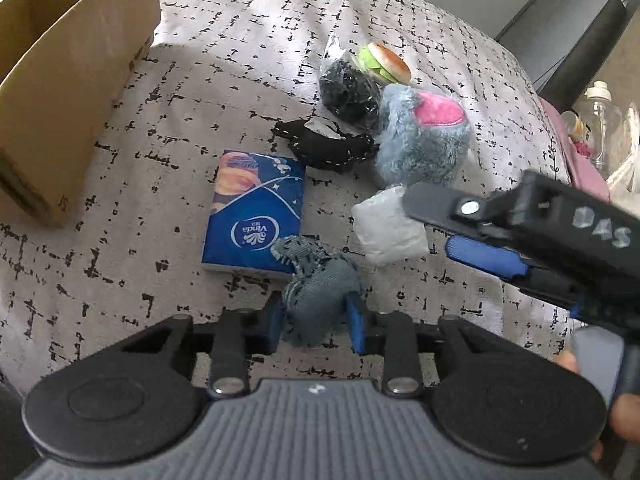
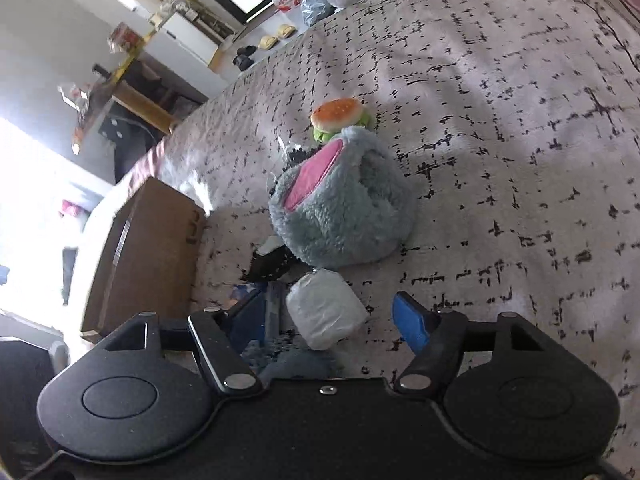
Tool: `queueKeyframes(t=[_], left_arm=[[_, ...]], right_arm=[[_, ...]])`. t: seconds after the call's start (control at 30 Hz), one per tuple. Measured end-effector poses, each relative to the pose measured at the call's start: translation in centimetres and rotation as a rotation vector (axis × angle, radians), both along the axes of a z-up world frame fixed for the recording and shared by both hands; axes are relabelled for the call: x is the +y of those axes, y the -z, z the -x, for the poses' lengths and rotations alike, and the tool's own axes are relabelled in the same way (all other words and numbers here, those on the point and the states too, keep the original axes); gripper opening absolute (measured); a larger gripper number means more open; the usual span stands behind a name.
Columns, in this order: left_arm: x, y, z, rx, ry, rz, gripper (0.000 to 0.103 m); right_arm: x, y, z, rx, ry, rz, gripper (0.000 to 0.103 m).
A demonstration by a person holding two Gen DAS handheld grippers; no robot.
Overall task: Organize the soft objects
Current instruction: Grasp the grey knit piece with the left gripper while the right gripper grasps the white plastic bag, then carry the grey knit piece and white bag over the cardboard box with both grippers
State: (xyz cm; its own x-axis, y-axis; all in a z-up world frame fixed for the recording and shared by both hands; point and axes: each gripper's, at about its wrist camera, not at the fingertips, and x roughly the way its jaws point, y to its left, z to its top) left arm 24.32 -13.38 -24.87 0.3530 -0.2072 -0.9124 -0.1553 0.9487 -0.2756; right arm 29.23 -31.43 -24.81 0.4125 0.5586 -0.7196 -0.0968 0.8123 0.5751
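My left tongs [image 1: 316,318] pinch the denim toy [image 1: 318,284] on the bed [image 1: 400,20] while my right tongs [image 2: 340,320] straddle the white packet [image 2: 324,308] unclosed, so lifting early could drop it

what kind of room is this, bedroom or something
Probably a bedroom: the items lie on a bed under a patterned bedspread, slippers sit on the floor beyond it, and a cardboard box rests on the cover.

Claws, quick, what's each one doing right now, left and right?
Left claw: shut on the denim toy.
Right claw: open, the white packet between its fingers, not gripped.
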Motion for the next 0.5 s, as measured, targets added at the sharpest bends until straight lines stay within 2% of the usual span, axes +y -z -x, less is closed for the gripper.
queueKeyframes(t=[0.1,0.3,0.5], left_arm=[[0.3,-0.5,0.3,-0.01,0.001,0.022,0.022],[1.1,-1.8,0.9,-0.034,0.001,0.039,0.017],[2.7,-3.4,1.8,-0.056,0.004,0.076,0.017]], right_arm=[[0.7,0.2,-0.1,-0.009,-0.027,0.017,0.065],[2.0,0.9,0.0,-0.007,-0.064,0.066,0.052],[2.2,0.6,0.5,-0.002,-0.07,0.097,0.048]])
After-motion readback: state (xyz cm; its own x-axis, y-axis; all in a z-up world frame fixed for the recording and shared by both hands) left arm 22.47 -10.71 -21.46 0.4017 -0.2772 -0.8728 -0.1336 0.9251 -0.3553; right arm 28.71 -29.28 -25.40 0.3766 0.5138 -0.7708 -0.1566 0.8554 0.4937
